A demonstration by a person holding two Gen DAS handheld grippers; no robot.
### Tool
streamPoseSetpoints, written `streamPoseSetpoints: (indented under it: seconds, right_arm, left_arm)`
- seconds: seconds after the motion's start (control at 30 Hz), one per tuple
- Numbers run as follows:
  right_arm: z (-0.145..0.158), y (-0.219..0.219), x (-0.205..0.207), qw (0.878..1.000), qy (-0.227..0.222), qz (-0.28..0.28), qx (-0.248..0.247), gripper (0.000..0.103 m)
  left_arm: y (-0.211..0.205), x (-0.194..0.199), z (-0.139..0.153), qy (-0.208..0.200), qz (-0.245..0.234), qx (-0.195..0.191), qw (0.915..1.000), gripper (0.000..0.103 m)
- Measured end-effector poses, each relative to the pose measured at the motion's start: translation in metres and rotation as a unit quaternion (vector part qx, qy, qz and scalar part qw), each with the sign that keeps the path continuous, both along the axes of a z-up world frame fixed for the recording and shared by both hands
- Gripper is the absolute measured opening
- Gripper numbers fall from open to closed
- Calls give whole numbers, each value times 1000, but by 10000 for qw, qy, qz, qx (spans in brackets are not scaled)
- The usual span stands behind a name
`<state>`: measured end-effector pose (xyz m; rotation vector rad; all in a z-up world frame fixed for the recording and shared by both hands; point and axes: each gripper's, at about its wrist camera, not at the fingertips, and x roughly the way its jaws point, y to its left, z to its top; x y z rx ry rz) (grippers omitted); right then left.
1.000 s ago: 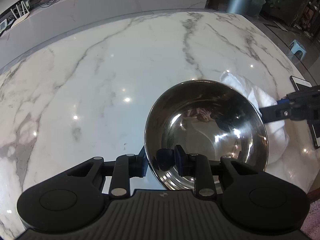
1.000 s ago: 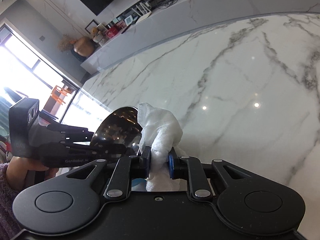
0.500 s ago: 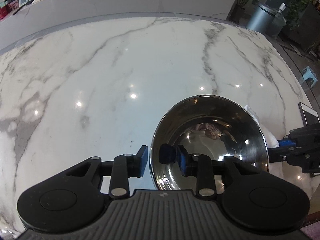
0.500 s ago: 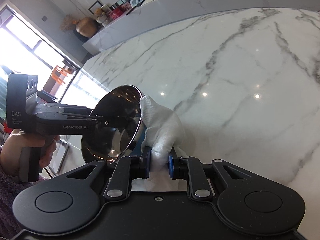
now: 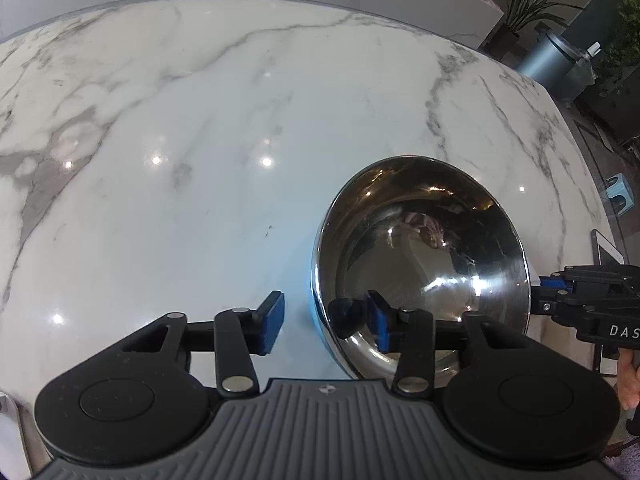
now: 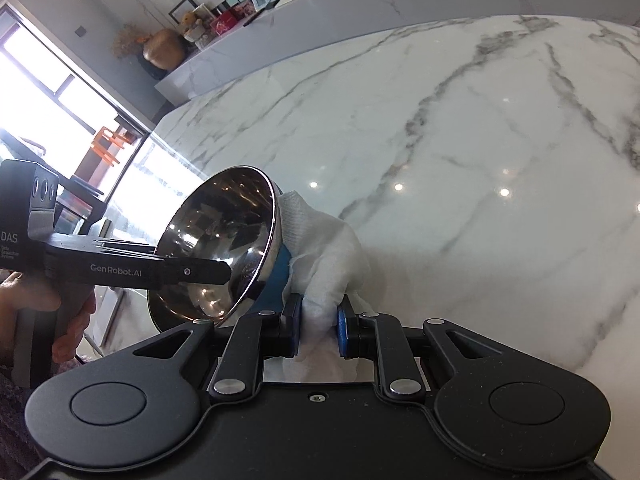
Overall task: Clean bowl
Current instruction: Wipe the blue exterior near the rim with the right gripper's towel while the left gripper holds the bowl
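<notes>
A white marble tabletop [image 5: 200, 128] fills both views. Low and right of centre in the left wrist view, a steel bowl [image 5: 420, 248] stands tilted on edge, its rim between the jaws of the left gripper [image 5: 326, 322], which have just been closing; the left pad stands clear of the wall. At lower centre of the right wrist view, the right gripper [image 6: 318, 326] pinches a white cloth [image 6: 324, 240] pressed against the bowl's outer side.

left gripper [image 5: 324, 322] jaws just closed in some – pads still gapped; right gripper [image 6: 318, 326] clamped tight, a hand [image 6: 48, 316] behind.
</notes>
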<state>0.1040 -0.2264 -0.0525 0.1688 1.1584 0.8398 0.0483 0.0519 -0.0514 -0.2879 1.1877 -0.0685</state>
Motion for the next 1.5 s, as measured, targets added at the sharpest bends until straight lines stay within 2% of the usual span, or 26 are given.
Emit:
streamPoseSetpoints:
  seconds: [0.1, 0.33, 0.57, 0.7, 1.03, 1.37, 1.5]
  right_arm:
    - [0, -1, -1, 10000, -4, 10, -3, 16]
    - [6, -6, 1, 9997, -118, -158, 145, 16]
    - [25, -19, 3, 9955, -531, -555, 551, 16]
    - [30, -22, 5, 9941, -641, -599, 644, 16]
    - [19, -19, 6, 9964, -250, -480, 657, 17]
    - [1, -2, -2, 9996, -40, -187, 209, 16]
    - [-4, -3, -3, 9997, 35, -174, 185, 16]
  left_arm:
    - [-2, 0, 2, -59, -81, 27, 9999, 22]
    - [-5, 5, 4, -174, -351, 188, 9991, 22]
    - [-13, 11, 6, -290, -740, 381, 9961, 22]
    - [-17, 13, 7, -324, -927, 439, 9942, 22]
    - [-8, 20, 6, -455, -617, 414, 9962, 22]
    - [-6, 22, 6, -549, -474, 440, 9964, 23]
    - [-3, 20, 9, -532, -284, 349, 9976, 25]
